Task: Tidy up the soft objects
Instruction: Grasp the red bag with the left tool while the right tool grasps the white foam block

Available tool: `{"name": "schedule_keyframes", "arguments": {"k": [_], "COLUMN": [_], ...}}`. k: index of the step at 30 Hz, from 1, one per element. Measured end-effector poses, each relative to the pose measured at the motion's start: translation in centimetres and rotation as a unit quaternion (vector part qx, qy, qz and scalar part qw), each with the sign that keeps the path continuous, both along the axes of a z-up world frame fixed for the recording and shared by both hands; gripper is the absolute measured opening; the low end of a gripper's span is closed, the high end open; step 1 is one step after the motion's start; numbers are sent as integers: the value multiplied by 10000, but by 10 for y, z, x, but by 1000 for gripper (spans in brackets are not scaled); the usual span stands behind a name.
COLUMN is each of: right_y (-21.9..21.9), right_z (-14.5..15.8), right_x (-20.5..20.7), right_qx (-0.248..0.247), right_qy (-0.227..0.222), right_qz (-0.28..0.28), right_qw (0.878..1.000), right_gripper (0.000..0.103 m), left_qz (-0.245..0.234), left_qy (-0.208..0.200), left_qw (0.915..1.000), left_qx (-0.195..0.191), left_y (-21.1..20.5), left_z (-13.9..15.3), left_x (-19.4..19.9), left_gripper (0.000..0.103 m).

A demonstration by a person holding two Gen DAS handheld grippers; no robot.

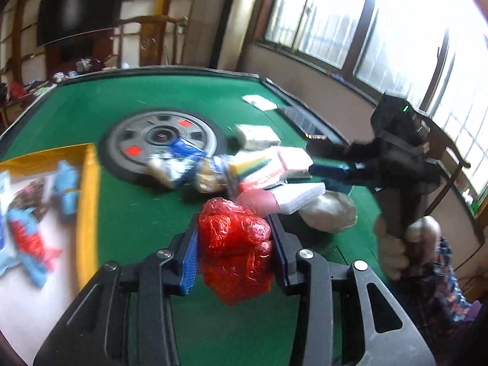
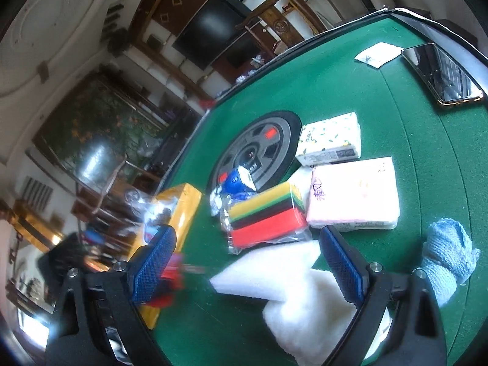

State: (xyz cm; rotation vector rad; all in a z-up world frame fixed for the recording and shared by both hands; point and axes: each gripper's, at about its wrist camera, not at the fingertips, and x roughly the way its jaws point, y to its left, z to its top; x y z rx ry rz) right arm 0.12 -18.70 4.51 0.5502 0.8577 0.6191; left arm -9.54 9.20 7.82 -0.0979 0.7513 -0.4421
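While clamped between left tongs (image 1: 235, 238), red plastic bag (image 1: 236, 244) above green table (image 1: 137, 213).

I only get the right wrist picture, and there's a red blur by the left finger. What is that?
Observer: A crumpled red plastic bag, pinched between the left gripper's blue pads.
Operator: Is there anything inside that yellow box?
Observer: Yes, the yellow box already holds small blue and red soft toys; your view shows only its outer wall.
Operator: And where is my own gripper?
Observer: The right gripper is open, above the white foam sheet. The left wrist view shows a hand gripping its handle, off the table's right edge.
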Motion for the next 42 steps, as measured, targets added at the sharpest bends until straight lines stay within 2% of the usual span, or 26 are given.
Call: {"name": "schedule_keyframes", "arguments": {"k": [2, 5, 8, 10, 11, 13, 15, 17, 18, 19, 20, 22, 24, 26, 28, 33, 36, 39, 41, 42], "right_y": [6, 20, 41, 63, 74, 100, 118, 128, 131, 133, 135, 134, 134, 135, 133, 152, 175, 200, 217, 226], "right_z": [0, 5, 25, 36, 38, 35, 25, 13, 7, 1, -3, -7, -5, 1, 13, 54, 68, 72, 73, 72], "right_x": [-1, -9, -33, -53, -63, -81, -85, -79, -73, -68, -60, -49, -47, -51, -56, -71, -77, -77, -76, -75], "right_qx": [-216, -835, -1679, -2439, -2894, -3936, -4655, -5094, -5282, -5402, -5430, -5293, -5133, -5002, -4810, -4028, -3709, -3288, -2920, -2714], "right_qy": [-38, -289, -796, -1147, -1333, -1726, -1940, -1991, -1998, -1962, -1845, -1592, -1408, -1405, -1396, -1593, -1695, -1604, -1478, -1400], "right_qz": [28, 61, 206, 515, 688, 973, 1070, 1031, 953, 909, 915, 937, 998, 1010, 959, 984, 1165, 1437, 1615, 1713], "right_qw": [9998, 9961, 9824, 9616, 9454, 8977, 8569, 8308, 8198, 8133, 8141, 8281, 8407, 8484, 8602, 8959, 9056, 9195, 9310, 9367], "right_gripper": [93, 93, 93, 93, 93, 93, 91, 80, 61, 46, 46, 30, 27, 25, 12, 12, 12, 12, 12, 12], "left_qz": [162, 487, 732, 887, 959, 1113, 1260, 1348, 1383, 1439, 1491, 1604, 1688, 1796, 1882, 2152, 2406, 2515, 2521, 2519], "left_qy": [-51, -42, -58, -80, -77, -52, 25, 87, 107, 120, 124, 122, 127, 176, 273, 623, 806, 969, 1092, 1113], "left_qw": [9998, 9986, 9971, 9958, 9950, 9931, 9908, 9893, 9888, 9881, 9874, 9856, 9843, 9825, 9810, 9744, 9673, 9629, 9615, 9613], "left_qx": [-102, -182, -179, -224, -273, -373, -491, -559, -552, -521, -508, -514, -502, -453, -375, -186, -24, 121, -1, -83], "left_y": [18, 49, 80, 99, 107, 120, 130, 139, 142, 144, 148, 158, 167, 178, 188, 208, 219, 225, 230, 232], "left_z": [3, 6, 10, 8, 7, 1, -5, -10, -12, -13, -14, -14, -15, -17, -20, -32, -41, -48, -51, -51], "left_x": [-10, -21, -35, -41, -44, -46, -48, -52, -53, -55, -56, -60, -61, -58, -53, -20, -6, 1, 2, 0], "left_gripper": [38, 38, 38, 39, 39, 39, 39, 39, 39, 39, 39, 39, 39, 39, 39, 39, 40, 53, 63, 63]}}
